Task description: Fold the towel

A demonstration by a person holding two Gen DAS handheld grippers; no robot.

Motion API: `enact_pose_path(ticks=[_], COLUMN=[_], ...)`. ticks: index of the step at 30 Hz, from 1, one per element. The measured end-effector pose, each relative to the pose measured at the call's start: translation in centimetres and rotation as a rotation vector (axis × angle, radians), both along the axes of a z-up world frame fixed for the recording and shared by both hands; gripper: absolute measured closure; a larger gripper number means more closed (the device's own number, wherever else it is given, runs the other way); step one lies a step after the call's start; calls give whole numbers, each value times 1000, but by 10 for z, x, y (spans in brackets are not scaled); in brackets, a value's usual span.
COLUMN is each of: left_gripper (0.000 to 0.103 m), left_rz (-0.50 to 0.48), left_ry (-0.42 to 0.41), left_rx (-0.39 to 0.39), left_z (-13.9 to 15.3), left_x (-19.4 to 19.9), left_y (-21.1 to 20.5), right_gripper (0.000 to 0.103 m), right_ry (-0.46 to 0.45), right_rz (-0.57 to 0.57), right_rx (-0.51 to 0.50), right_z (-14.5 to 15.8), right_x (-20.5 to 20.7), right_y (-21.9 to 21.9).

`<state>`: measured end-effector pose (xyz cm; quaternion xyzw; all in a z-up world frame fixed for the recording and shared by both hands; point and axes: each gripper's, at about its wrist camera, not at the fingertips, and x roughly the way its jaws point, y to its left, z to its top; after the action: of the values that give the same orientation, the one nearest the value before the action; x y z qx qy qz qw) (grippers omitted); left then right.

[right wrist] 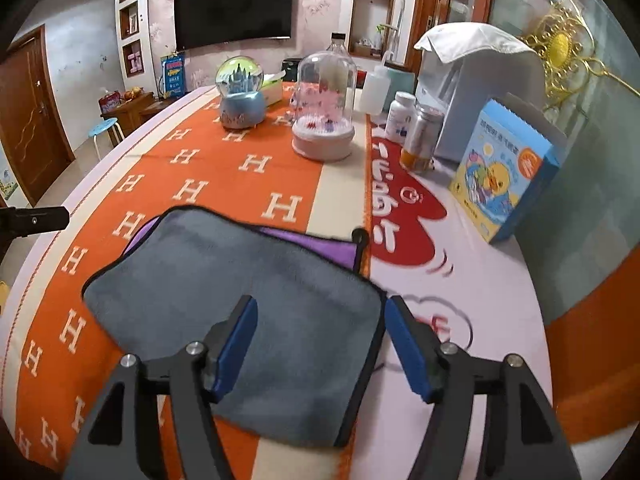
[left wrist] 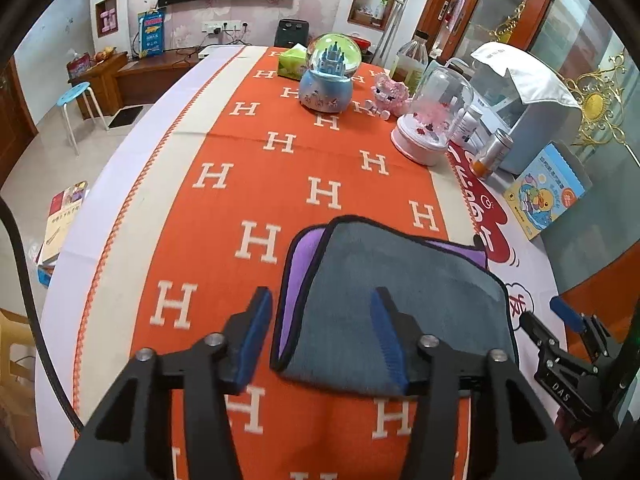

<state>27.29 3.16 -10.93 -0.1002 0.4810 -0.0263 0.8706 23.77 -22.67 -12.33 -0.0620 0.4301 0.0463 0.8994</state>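
Note:
The towel (left wrist: 400,280) lies folded on the orange H-patterned tablecloth (left wrist: 240,200), grey side up, with a purple layer showing at its far and left edges. My left gripper (left wrist: 320,308) is open over the towel's near left edge, one finger on each side of that edge. In the right wrist view the towel (right wrist: 240,280) lies flat, and my right gripper (right wrist: 320,316) is open over its near right edge. The right gripper also shows in the left wrist view (left wrist: 568,320) at the far right.
A blue snow globe (left wrist: 330,76), a pink glass dome (left wrist: 432,120), bottles (right wrist: 424,136), a white appliance (right wrist: 472,92) and a duck-print box (right wrist: 508,172) stand at the table's far and right side. A blue stool (left wrist: 76,96) stands on the floor at the left.

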Motion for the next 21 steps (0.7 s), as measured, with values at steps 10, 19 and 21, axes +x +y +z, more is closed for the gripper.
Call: enact_pose_path(ticks=[10, 19, 21], left_gripper=[36, 29, 29], left_rz=[3, 15, 24], left_ry=[16, 32, 33], left_rx=[17, 22, 29], left_z=[9, 25, 29], left_x=[-69, -133, -147], left_y=[6, 16, 18], right_gripper=[18, 9, 9], right_ry=[59, 92, 88], right_rz=[-24, -31, -29], right_rx=[61, 138, 143], right_z=[8, 26, 32], right_x=[-62, -113, -127], right_y=[15, 27, 27])
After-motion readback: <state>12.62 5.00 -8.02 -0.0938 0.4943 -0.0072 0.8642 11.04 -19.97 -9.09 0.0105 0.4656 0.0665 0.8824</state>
